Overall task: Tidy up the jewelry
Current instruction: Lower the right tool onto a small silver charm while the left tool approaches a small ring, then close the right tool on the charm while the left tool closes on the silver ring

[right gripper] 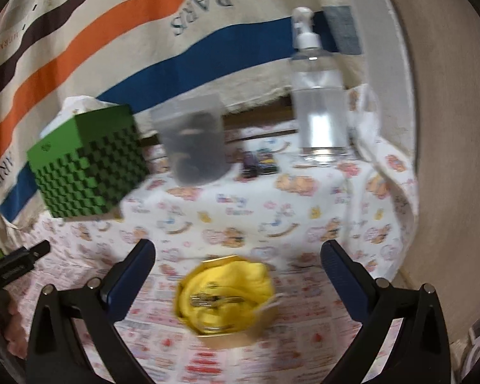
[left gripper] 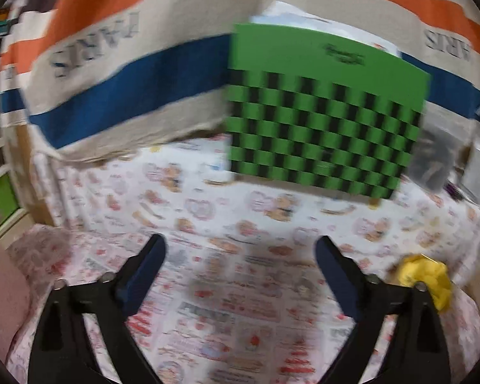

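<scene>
Both grippers w/ fingers spread wide, nothing held in either. Right gripper (right gripper: 238, 254) hangs over the table (right gripper: 304, 211), which has a cartoon-print cloth on it, and right between and just past its fingers sits a small round gold box (right gripper: 236, 336) lined w/ yellow cloth (right gripper: 240, 284); some metal jewelry (right gripper: 212, 300) lies on the yellow, too blurry to say what pieces exactly. Left gripper (left gripper: 241, 249) is over a bare patch of the same cloth, fingers apart; the yellow cloth (left gripper: 427, 280) shows at its right edge, just beside the right finger (left gripper: 336, 275). A green box (left gripper: 326, 108) w/ a black checker pattern stands further back on the table, white tissue poking out the top in the right wrist view. Next to it, from the right cam, a frosted plastic container (right gripper: 195, 140) w/ dark stuff inside, then a couple of small dark items (right gripper: 260, 161), then a tall clear pump bottle (right gripper: 320, 96) toward the back right. Striped orange/blue/brown fabric (right gripper: 112, 57) w/ lettering hangs behind it all. Both views motion-blurred.
</scene>
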The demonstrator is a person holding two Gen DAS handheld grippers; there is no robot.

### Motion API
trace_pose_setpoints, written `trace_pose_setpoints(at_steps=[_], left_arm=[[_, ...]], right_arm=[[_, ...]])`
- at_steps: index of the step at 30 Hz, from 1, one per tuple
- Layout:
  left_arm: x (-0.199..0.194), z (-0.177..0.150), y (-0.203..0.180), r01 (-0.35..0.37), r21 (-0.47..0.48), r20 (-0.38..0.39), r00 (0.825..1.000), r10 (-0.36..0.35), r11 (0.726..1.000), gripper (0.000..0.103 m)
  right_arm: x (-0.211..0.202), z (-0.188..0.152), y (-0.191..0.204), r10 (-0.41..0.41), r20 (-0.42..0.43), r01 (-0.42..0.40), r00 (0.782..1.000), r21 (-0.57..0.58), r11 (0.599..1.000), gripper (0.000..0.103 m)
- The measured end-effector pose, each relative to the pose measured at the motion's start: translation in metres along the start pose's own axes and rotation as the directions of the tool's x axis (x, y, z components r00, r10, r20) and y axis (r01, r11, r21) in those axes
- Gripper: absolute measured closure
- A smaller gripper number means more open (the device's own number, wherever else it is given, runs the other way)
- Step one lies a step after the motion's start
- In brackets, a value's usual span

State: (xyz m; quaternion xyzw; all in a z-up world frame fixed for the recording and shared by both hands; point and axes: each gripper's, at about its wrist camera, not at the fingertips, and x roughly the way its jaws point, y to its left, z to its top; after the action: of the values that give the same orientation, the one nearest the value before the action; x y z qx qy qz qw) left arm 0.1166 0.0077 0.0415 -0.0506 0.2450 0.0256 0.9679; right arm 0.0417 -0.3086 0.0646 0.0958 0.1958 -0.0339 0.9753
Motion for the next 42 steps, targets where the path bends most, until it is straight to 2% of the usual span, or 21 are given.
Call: trace_pose_setpoints(at_steps=[3,5,7,10,13,17,22,25,29,33,37,42], left_arm=[[0.008,-0.001,0.006,-0.007,0.005,-0.045,0.999,0.007,1.000,0.001],[0.005,0.001,0.012,0.012,-0.016,-0.038,0.999,-0.012,1.000,0.001],[0.002,0.003,0.016,0.031,-0.024,-0.030,0.999,-0.032,0.999,0.001],[0.005,0.005,0.026,0.018,-0.041,-0.028,0.999,-0.019,0.999,0.001],[0.017,0.000,0.039,-0.019,-0.087,-0.044,0.999,0.016,0.996,0.001],[0.032,-0.003,0.061,-0.065,-0.152,-0.076,0.996,0.054,0.986,0.001],[0.034,-0.004,0.083,0.009,-0.265,-0.094,0.995,-0.035,0.964,0.001],[0.034,-0.004,0.092,0.063,-0.330,-0.100,0.990,-0.101,0.942,0.001],[0.035,-0.005,0.094,0.030,-0.322,-0.099,0.993,-0.065,0.946,0.001],[0.046,-0.011,0.099,0.049,-0.354,-0.127,0.987,-0.100,0.934,0.001],[0.050,-0.014,0.103,0.039,-0.362,-0.134,0.987,-0.094,0.931,0.001],[0.049,-0.015,0.101,0.042,-0.351,-0.127,0.988,-0.092,0.935,0.001]], right_arm=[[0.009,0.005,0.024,0.012,-0.048,-0.013,0.999,-0.025,1.000,0.000],[0.016,0.008,0.042,0.006,-0.069,-0.009,0.998,-0.043,0.999,0.000],[0.023,0.009,0.058,0.044,-0.108,-0.050,0.993,-0.051,0.997,0.000],[0.037,0.007,0.085,0.074,-0.173,-0.088,0.982,-0.077,0.993,0.000],[0.053,-0.001,0.112,0.050,-0.216,-0.080,0.975,-0.131,0.988,0.003],[0.080,-0.017,0.139,0.061,-0.307,-0.114,0.950,-0.158,0.981,0.014],[0.115,-0.037,0.167,0.082,-0.414,-0.167,0.907,-0.176,0.970,0.028],[0.133,-0.049,0.180,0.115,-0.479,-0.223,0.870,-0.177,0.959,0.038],[0.149,-0.061,0.189,0.112,-0.516,-0.231,0.849,-0.172,0.958,0.056],[0.159,-0.069,0.196,0.092,-0.532,-0.225,0.842,-0.190,0.956,0.068],[0.162,-0.071,0.200,0.061,-0.532,-0.207,0.845,-0.219,0.953,0.070],[0.166,-0.073,0.201,0.047,-0.541,-0.201,0.840,-0.230,0.952,0.079]])
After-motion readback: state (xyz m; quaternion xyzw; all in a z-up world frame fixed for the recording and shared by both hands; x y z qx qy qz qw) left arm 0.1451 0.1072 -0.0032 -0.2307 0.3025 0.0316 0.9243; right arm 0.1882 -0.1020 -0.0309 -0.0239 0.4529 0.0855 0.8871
